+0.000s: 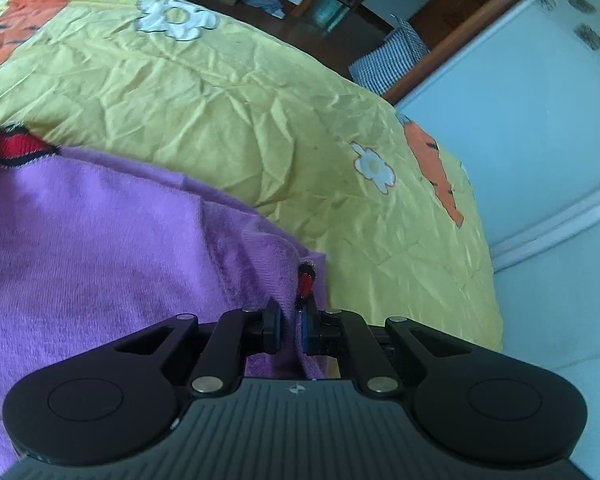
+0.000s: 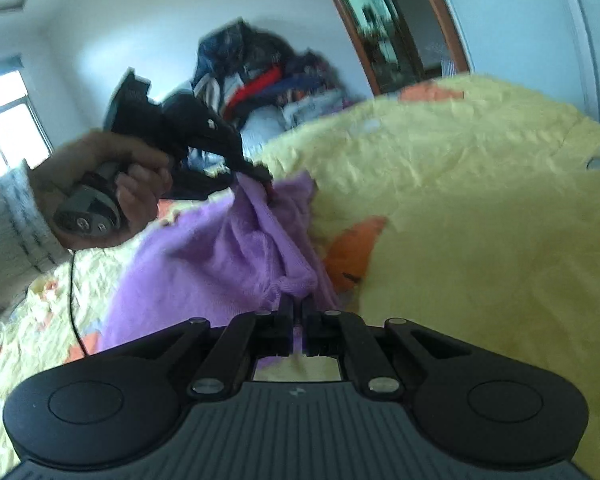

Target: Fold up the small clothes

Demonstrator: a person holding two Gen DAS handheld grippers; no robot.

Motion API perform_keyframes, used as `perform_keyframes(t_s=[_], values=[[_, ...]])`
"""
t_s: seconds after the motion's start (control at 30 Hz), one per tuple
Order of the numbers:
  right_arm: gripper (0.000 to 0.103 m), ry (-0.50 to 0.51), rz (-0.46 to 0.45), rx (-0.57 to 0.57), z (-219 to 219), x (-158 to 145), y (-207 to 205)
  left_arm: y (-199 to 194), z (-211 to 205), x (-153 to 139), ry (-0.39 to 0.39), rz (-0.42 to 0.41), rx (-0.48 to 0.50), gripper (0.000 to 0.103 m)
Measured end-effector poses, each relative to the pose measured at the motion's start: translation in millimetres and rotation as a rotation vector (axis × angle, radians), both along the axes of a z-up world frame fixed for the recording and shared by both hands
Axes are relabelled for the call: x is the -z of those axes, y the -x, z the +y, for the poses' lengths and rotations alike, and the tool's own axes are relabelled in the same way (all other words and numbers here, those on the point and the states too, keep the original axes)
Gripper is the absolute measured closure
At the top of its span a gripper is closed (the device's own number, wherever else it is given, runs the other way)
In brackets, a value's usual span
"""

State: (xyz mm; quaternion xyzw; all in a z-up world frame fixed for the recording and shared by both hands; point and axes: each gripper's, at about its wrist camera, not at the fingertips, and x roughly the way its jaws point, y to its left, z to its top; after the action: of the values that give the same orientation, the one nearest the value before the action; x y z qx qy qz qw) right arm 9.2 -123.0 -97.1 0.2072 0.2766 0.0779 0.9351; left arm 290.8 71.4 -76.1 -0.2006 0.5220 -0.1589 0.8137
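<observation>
A small purple fleece garment with red and black trim is held up over the yellow bedspread. My left gripper is shut on one edge of it, where a bit of red trim shows above the pads. In the right wrist view the same purple garment hangs stretched between both grippers. My right gripper is shut on a bunched corner. The left gripper, held by a hand, pinches the far corner higher up.
The yellow bedspread with carrot and flower prints covers the bed. A heap of mixed clothes is piled at the far side by the wall. A white cabinet stands beside the bed, with a striped bag on the floor.
</observation>
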Motion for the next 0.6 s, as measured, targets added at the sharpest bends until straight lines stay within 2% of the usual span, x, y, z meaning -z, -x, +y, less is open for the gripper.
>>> perform_keyframes(t_s=[0.07,0.13,0.17,0.2,0.27,0.33,0.43,0.5,0.6], values=[[0.098,-0.013,0.049,-0.003,-2.2,6.9,-6.2,-3.5,-5.4,7.9,-0.010,0.015,0.020,0.091],[0.093,-0.020,0.095,-0.018,-3.4,7.4,-11.9,-5.8,-8.0,13.3,-0.012,0.020,0.035,0.074],[0.090,-0.005,0.094,-0.020,-4.0,4.3,-10.8,-6.7,-6.1,12.7,0.011,0.008,0.033,0.063],[0.087,0.022,0.081,-0.029,-4.4,-0.2,-9.0,-6.4,-2.1,11.0,0.039,0.001,0.023,0.047],[0.080,0.058,0.038,-0.022,-8.8,-10.2,-5.8,-2.4,11.1,1.4,0.076,-0.030,-0.027,0.025],[0.072,0.084,0.001,-0.050,-14.1,-18.9,-11.2,9.6,28.2,-14.6,0.069,-0.102,-0.042,0.021],[0.071,0.026,-0.042,-0.145,-25.1,-28.3,-38.3,39.7,56.7,-31.4,0.006,-0.188,-0.046,0.019],[0.071,-0.064,-0.029,-0.270,-29.2,-29.8,-72.7,64.4,80.4,-33.4,-0.008,-0.210,-0.045,0.017],[0.071,-0.105,0.013,-0.349,-27.1,-26.1,-120.0,97.8,111.4,-28.4,-0.027,-0.198,-0.079,0.016]])
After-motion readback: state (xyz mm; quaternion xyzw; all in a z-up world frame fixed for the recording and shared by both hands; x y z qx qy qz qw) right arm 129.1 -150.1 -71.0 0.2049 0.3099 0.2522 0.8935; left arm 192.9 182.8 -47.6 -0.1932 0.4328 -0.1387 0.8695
